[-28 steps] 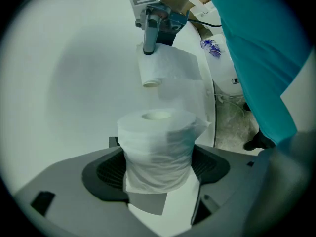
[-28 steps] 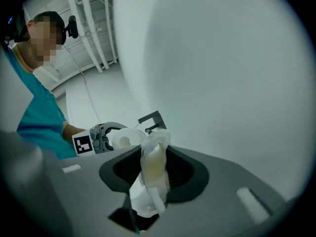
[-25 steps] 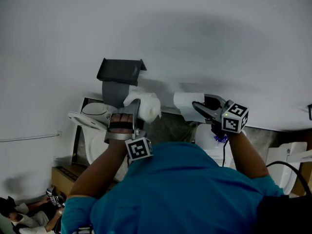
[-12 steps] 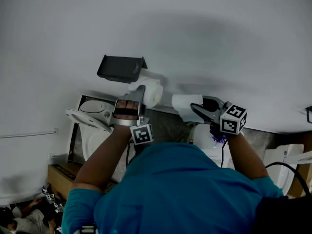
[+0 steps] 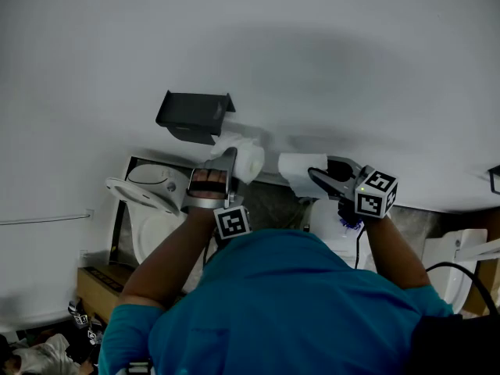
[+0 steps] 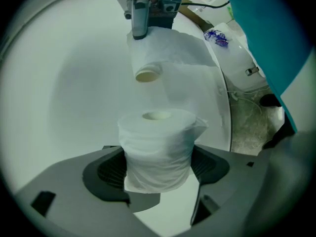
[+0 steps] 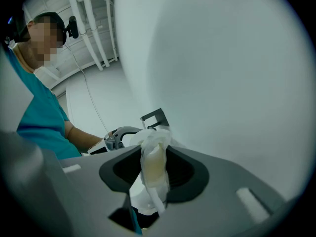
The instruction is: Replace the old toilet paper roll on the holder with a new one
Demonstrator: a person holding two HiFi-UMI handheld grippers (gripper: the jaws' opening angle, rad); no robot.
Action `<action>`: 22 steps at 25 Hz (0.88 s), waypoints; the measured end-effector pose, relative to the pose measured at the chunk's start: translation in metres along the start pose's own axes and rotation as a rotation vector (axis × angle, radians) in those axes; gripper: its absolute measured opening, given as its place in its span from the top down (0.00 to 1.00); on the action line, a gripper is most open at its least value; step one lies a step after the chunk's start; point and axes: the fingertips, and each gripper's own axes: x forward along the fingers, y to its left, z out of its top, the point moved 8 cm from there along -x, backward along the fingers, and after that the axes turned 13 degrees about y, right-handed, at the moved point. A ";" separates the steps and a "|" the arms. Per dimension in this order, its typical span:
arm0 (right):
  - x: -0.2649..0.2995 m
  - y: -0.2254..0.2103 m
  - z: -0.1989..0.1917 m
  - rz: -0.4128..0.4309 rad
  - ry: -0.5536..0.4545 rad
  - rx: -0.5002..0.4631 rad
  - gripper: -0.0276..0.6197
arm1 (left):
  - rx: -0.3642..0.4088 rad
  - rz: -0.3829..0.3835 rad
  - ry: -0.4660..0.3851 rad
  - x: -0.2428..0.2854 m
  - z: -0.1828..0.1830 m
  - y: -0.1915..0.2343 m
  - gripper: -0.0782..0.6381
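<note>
Pale grey wall (image 5: 312, 61) fills the bathroom scene. A dark holder (image 5: 195, 112) is fixed to it, and a toilet (image 5: 148, 209) sits below, at 7 o'clock of the holder.

The left gripper (image 5: 232, 162) is clamped on a full roll (image 5: 250, 161), pads pressing into the paper's sides. In the left gripper view the roll's core runs from 12 to 6, crosswise to the jaws.

The right gripper (image 5: 326, 176) pinches a squashed roll (image 5: 301, 170), with cream core showing through the crushed paper in its own view. This looks like the old roll, already off the holder.

In the head view the holder lies at 10 o'clock of the full roll, near it but not touching. The squashed roll sits at 3 o'clock of the full one, just beside it with a gap between them. The left hand is nearer the holder, so fitting the new roll looks like its job.

That move depends on lining the core up with the holder's bar, which no view shows clearly. The right gripper view gives only an open bracket frame.

Bare wall lies open at 9 and 12 o'clock of the holder. The holder's flat top caps any approach from above, and the wall closes in behind it. The freest way in looks to be from below, at 4 or 5 o'clock, where the full roll now hangs.
</note>
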 end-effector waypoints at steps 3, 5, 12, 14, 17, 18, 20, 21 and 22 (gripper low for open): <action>0.001 0.002 -0.001 0.003 0.012 -0.002 0.75 | -0.023 -0.050 -0.014 0.000 0.011 -0.015 0.33; 0.003 0.004 -0.002 0.004 0.023 -0.004 0.75 | -0.049 -0.089 -0.025 0.007 0.019 -0.024 0.33; 0.003 0.008 -0.003 0.000 0.050 -0.015 0.75 | -0.094 -0.189 -0.002 0.050 0.018 -0.063 0.33; 0.001 0.008 -0.004 -0.002 0.053 -0.011 0.75 | -0.101 -0.166 0.033 0.065 0.011 -0.060 0.33; -0.002 0.007 -0.007 -0.007 0.051 -0.003 0.75 | -0.116 -0.110 0.047 0.074 0.015 -0.045 0.33; -0.002 0.007 -0.008 -0.008 0.051 -0.001 0.75 | -0.126 -0.100 0.043 0.075 0.019 -0.040 0.33; -0.001 0.007 -0.009 -0.006 0.053 -0.002 0.75 | -0.150 -0.093 0.034 0.074 0.027 -0.032 0.33; -0.001 0.007 -0.009 -0.005 0.053 -0.003 0.75 | -0.161 -0.093 0.028 0.072 0.030 -0.028 0.33; -0.001 0.007 -0.008 -0.004 0.051 -0.003 0.75 | -0.170 -0.091 0.023 0.070 0.033 -0.025 0.33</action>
